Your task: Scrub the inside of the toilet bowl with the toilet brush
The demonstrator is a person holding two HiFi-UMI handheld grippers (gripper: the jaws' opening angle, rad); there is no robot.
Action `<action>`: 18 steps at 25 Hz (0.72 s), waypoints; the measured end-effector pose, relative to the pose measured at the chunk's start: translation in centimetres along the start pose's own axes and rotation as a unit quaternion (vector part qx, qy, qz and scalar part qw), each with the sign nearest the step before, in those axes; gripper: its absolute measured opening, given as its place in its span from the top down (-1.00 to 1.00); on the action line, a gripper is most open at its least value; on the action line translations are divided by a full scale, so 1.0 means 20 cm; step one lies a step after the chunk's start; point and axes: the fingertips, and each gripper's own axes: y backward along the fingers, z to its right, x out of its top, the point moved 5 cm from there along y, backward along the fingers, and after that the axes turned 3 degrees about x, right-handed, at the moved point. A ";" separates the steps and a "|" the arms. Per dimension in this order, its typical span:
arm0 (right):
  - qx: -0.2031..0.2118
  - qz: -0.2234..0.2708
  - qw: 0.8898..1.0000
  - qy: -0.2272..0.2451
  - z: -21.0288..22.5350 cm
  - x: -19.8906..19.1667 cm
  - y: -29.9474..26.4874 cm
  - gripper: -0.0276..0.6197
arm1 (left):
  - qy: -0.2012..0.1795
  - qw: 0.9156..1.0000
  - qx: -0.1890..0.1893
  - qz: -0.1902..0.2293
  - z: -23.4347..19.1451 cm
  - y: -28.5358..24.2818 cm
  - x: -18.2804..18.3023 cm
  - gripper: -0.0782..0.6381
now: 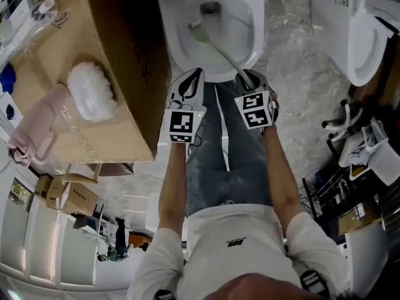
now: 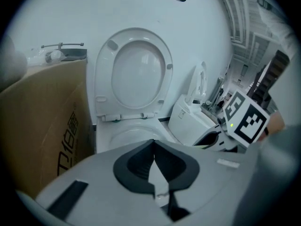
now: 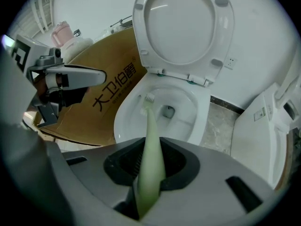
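A white toilet bowl stands open, its seat and lid raised. A pale green toilet brush reaches from my right gripper into the bowl, and its head rests against the left inner wall above the drain. The right gripper is shut on the brush handle. My left gripper hovers at the bowl's near rim, left of the brush, shut with nothing between its jaws.
A large cardboard box stands against the toilet's left side, with a white fluffy item and a pink bottle on it. A second white toilet stands to the right. Marble floor lies between them.
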 end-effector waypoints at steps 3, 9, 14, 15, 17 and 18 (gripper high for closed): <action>0.005 -0.012 1.000 0.004 -0.02 -0.01 -0.06 0.72 | 0.002 1.000 -0.003 -0.004 0.00 0.00 -0.02 0.76; 0.020 -0.028 0.999 0.004 -0.10 -0.04 -0.15 0.72 | 0.007 1.000 -0.010 -0.010 -0.01 0.00 -0.05 0.76; 0.031 -0.032 0.999 0.002 -0.16 -0.03 -0.23 0.72 | 0.007 1.000 -0.017 -0.013 0.00 -0.02 -0.07 0.76; 0.032 -0.031 0.999 0.000 -0.16 -0.02 -0.24 0.72 | 0.007 1.000 -0.019 -0.014 0.00 -0.03 -0.07 0.76; 0.031 -0.029 0.999 -0.006 -0.15 0.00 -0.25 0.72 | 0.007 1.000 -0.023 -0.015 0.00 -0.04 -0.07 0.76; 0.030 -0.028 0.999 -0.008 -0.15 0.00 -0.25 0.72 | 0.007 1.000 -0.024 -0.015 0.00 -0.04 -0.07 0.76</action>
